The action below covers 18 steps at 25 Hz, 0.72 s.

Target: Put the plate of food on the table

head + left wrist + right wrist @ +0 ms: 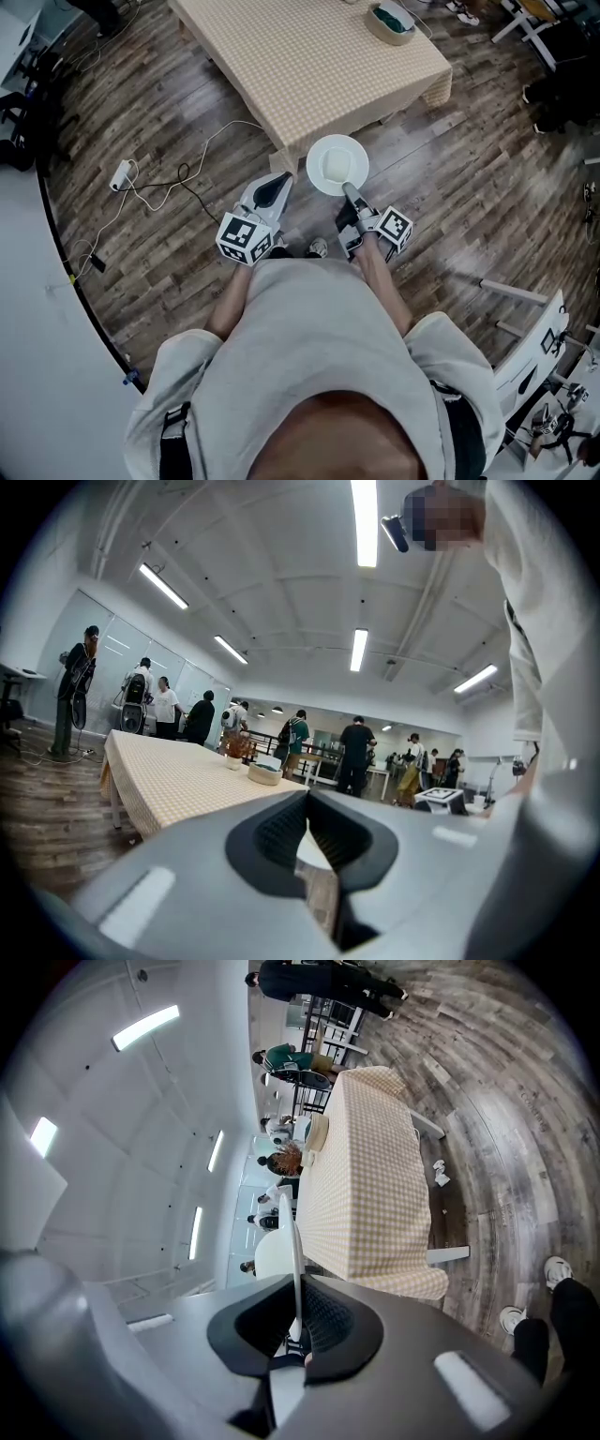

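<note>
A round white plate (335,161) hangs level just off the near corner of the table with the beige checked cloth (309,56). I cannot make out what lies on the plate. My right gripper (349,190) is shut on the plate's near rim. In the right gripper view the plate (292,1251) shows edge-on, pinched between the pads of the right gripper (295,1321), with the table (375,1176) beyond. My left gripper (274,190) hovers left of the plate, apart from it, its jaws together and holding nothing. In the left gripper view the left gripper (307,799) points at the table (178,775).
A bowl (389,23) sits at the table's far right; in the left gripper view this bowl (264,773) has a small plant behind it. A power strip with cables (122,173) lies on the wood floor at left. White furniture (534,356) stands at lower right. Several people stand beyond the table.
</note>
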Available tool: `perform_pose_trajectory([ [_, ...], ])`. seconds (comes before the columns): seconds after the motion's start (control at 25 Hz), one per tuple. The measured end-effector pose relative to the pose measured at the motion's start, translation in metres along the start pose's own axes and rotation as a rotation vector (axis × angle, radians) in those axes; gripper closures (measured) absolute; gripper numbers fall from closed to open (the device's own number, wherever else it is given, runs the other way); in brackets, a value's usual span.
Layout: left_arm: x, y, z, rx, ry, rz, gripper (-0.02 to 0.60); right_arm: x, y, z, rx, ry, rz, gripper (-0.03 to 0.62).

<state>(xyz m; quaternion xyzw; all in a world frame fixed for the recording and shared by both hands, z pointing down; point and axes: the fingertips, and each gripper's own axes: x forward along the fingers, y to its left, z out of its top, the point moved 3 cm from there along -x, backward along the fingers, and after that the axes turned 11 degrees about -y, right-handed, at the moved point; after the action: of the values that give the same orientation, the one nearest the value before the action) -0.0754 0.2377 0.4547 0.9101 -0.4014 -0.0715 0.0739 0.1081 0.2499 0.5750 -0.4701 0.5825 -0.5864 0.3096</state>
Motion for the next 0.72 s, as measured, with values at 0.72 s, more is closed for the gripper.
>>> perform_pose_trajectory([
  [0.72,0.018,-0.038,-0.03,-0.006,0.027,0.096,0.572,-0.032,-0.03,0.056,-0.015,0.038,-0.036,0.582],
])
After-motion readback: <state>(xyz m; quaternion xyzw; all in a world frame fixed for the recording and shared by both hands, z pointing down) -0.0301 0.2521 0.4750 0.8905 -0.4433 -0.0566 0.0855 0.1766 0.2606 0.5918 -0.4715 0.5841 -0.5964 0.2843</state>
